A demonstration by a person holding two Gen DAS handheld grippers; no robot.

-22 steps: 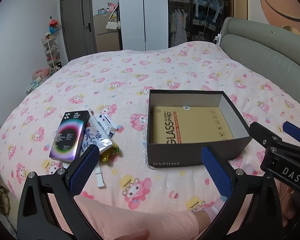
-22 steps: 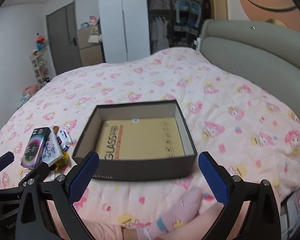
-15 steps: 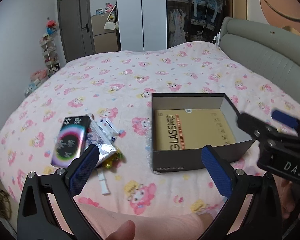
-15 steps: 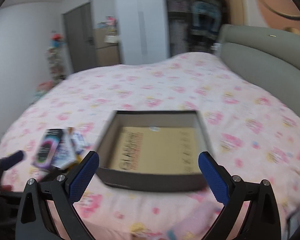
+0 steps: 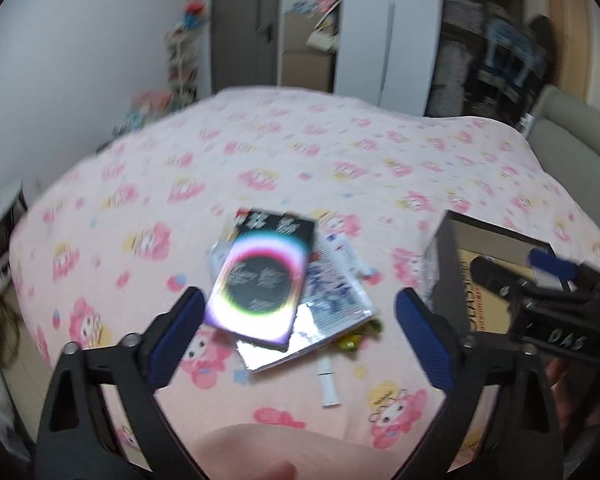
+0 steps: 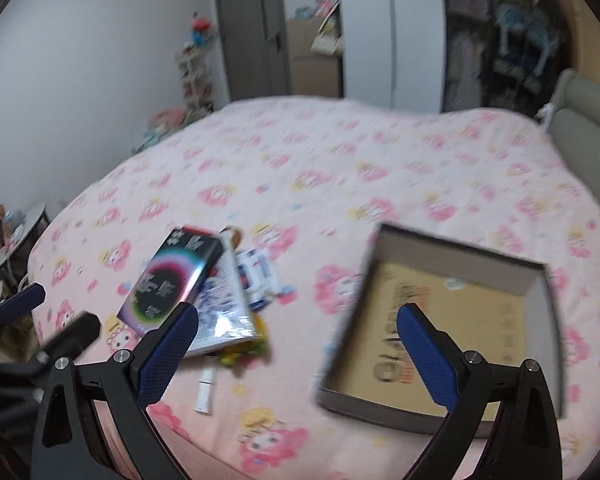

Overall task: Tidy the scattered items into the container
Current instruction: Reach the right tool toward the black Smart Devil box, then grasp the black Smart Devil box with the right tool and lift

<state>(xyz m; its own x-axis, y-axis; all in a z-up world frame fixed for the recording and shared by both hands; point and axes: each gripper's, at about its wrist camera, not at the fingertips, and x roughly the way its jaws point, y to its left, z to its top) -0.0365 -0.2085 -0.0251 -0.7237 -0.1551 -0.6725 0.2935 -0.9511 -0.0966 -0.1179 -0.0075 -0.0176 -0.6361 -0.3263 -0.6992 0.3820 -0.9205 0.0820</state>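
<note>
At the frame's centre, the dark rainbow-ringed cardboard packet (image 5: 262, 278) tops a loose pile left of the dark cardboard box (image 6: 452, 322); both spread, empty grippers (image 5: 298, 330) (image 6: 298, 350) risk scattering it

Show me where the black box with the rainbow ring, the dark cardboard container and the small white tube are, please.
black box with the rainbow ring (image 5: 262, 280): left wrist view, on its top face.
dark cardboard container (image 6: 432, 242): right wrist view, on its far inner wall.
small white tube (image 5: 327, 383): left wrist view, mid-body.

A pink cartoon-print bedspread (image 5: 260, 152) (blurred) fronts a grey door (image 6: 256, 32).
</note>
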